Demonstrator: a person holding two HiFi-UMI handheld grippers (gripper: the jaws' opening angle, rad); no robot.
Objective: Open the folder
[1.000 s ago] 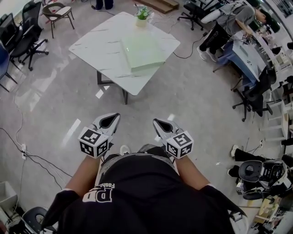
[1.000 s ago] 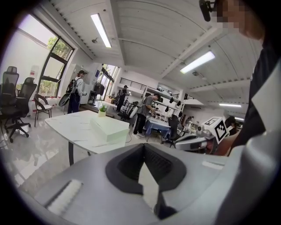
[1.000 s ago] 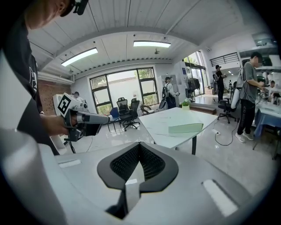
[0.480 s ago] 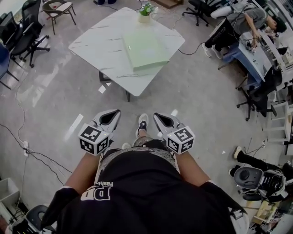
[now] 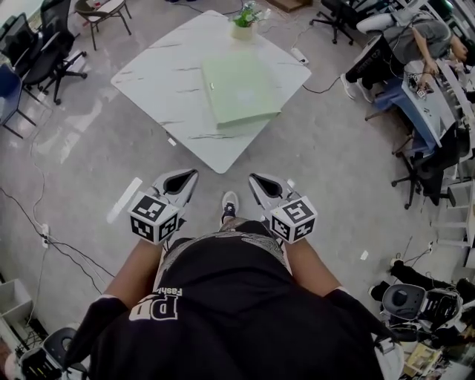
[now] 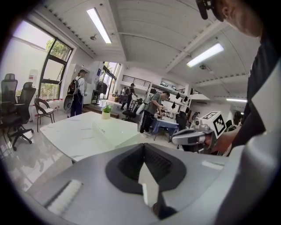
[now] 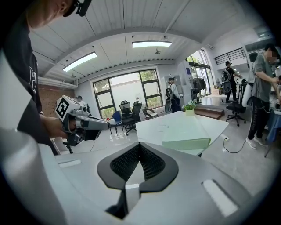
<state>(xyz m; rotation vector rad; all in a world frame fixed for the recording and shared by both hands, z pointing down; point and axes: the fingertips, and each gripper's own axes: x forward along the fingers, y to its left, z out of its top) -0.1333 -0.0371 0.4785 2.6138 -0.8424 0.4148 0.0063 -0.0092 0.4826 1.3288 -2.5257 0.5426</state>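
Note:
A pale green folder (image 5: 239, 89) lies shut on the white marble table (image 5: 159, 82), well ahead of me across open floor. My left gripper (image 5: 180, 180) and right gripper (image 5: 261, 182) are held side by side in front of my body, both shut with nothing in them, far short of the table. The left gripper view shows the folder (image 6: 115, 132) beyond the meeting tips of the left gripper (image 6: 143, 147). From the right gripper (image 7: 139, 145), the folder (image 7: 184, 139) sits at the table's near corner.
A small potted plant (image 5: 245, 18) stands at the table's far corner. Office chairs (image 5: 44, 44) are at the left. People work at desks (image 5: 415, 44) on the right. Cables (image 5: 44, 237) trail over the floor at the left. My shoe (image 5: 230, 202) shows between the grippers.
The table and folder have drawn nearer as I walk forward, and a shoe has stepped out between the grippers. Both grippers stay shut and level.

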